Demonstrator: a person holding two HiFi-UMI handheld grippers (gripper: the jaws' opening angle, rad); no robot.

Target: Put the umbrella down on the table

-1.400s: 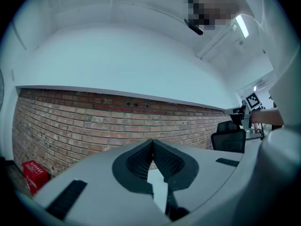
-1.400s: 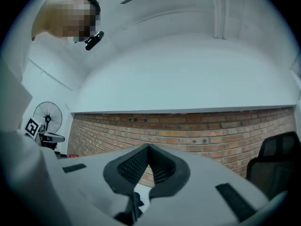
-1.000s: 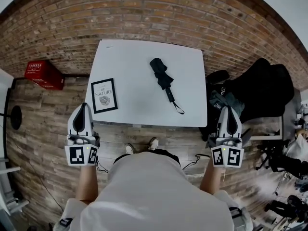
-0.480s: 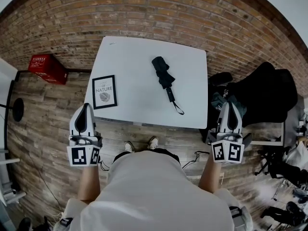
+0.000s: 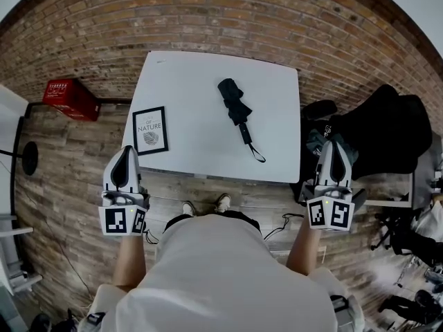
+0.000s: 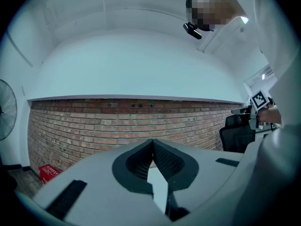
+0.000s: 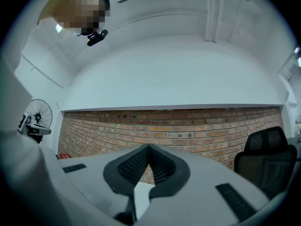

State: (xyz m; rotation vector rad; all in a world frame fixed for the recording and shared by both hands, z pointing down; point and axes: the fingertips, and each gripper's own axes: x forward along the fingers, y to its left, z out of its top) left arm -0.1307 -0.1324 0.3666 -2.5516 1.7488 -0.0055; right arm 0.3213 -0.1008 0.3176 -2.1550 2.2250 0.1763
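A folded black umbrella (image 5: pixel 235 106) lies on the white table (image 5: pixel 201 137), its handle and strap (image 5: pixel 253 151) pointing toward the near edge. My left gripper (image 5: pixel 125 156) hangs in front of the table's near left corner, jaws closed tip to tip with nothing between them; the left gripper view shows the same shut jaws (image 6: pixel 153 141) aimed at the brick wall. My right gripper (image 5: pixel 331 148) sits off the table's near right corner, also shut and empty (image 7: pixel 148 147). Both grippers are well clear of the umbrella.
A framed print (image 5: pixel 150 130) lies on the table's left side. A red crate (image 5: pixel 70 99) stands on the floor at left. A black office chair with bags (image 5: pixel 377 133) crowds the right side. A brick wall (image 5: pixel 221 19) rises behind the table. A fan (image 7: pixel 37 113) stands far left.
Both grippers have drifted slightly to the right and back from the table edge. The umbrella has not moved on the table.
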